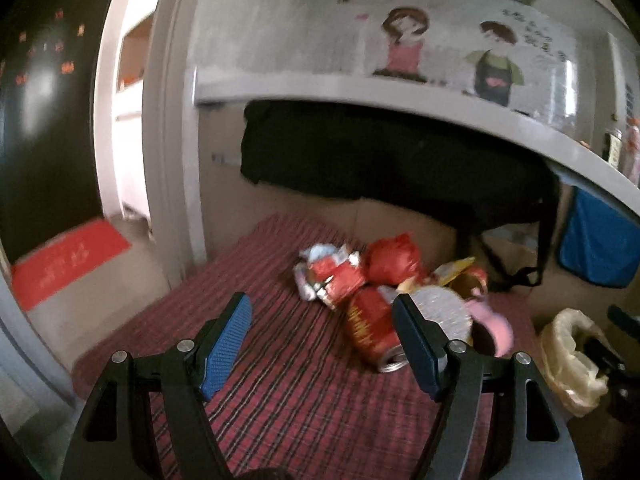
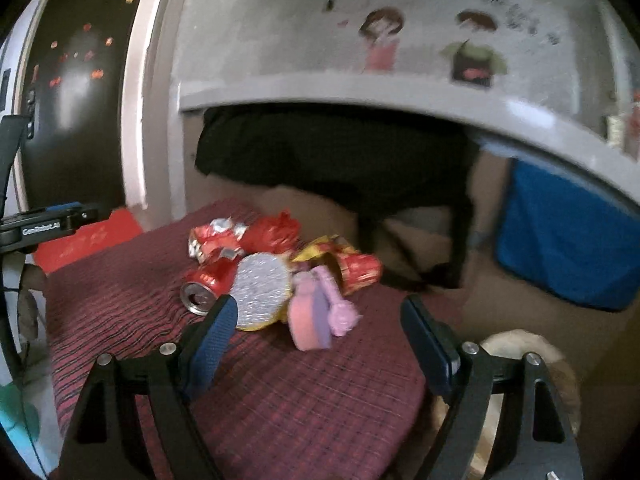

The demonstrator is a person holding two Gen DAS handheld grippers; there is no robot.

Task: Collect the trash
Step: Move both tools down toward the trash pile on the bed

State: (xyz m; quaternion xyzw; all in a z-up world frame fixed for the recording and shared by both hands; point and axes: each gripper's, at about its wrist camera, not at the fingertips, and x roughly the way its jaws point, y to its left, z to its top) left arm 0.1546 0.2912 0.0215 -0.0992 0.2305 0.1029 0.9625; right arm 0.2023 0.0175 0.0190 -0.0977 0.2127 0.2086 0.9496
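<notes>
- While both pairs of tongs hover short of the litter, nothing appears collected yet: the whole heap lies on the red plaid cloth [image 2: 280,400] covering the low table.
- Left tongs [image 1: 322,344]: jaws spread wide, nothing between the blue pads, aimed down at the near side of the heap.
- Right tongs [image 2: 316,344]: jaws likewise wide apart and empty, the pink carton lying just beyond their tips.
- Trash heap, packed tight with its pieces touching: a red drink can [image 2: 208,280] on its side with its opened end toward the viewer; a round silver foil lid [image 2: 260,292] leaning on the can; a pink carton [image 2: 310,316] nearest the right tongs; a crumpled red-and-silver wrapper [image 2: 212,240] at the rear left; a knotted red bag [image 1: 390,258] behind; a red-and-yellow wrapper [image 2: 356,266] at the right.
- Pale plastic bag [image 1: 572,364]: open-mouthed, beside the table's right edge; it is probably the receptacle, and its contents cannot be made out.
- Remaining work, as judged: every piece has yet to be lifted and dropped in.
- Room: a white shelf [image 1: 360,100] overhangs the table, with dark fabric [image 1: 360,152] bundled beneath it and two cartoon figures [image 1: 404,40] on the wall above; a blue bag [image 2: 568,240] hangs at the right; a dark door [image 2: 80,92] and a red mat [image 1: 68,260] lie to the left.
- Motion blur softens fine detail throughout.
</notes>
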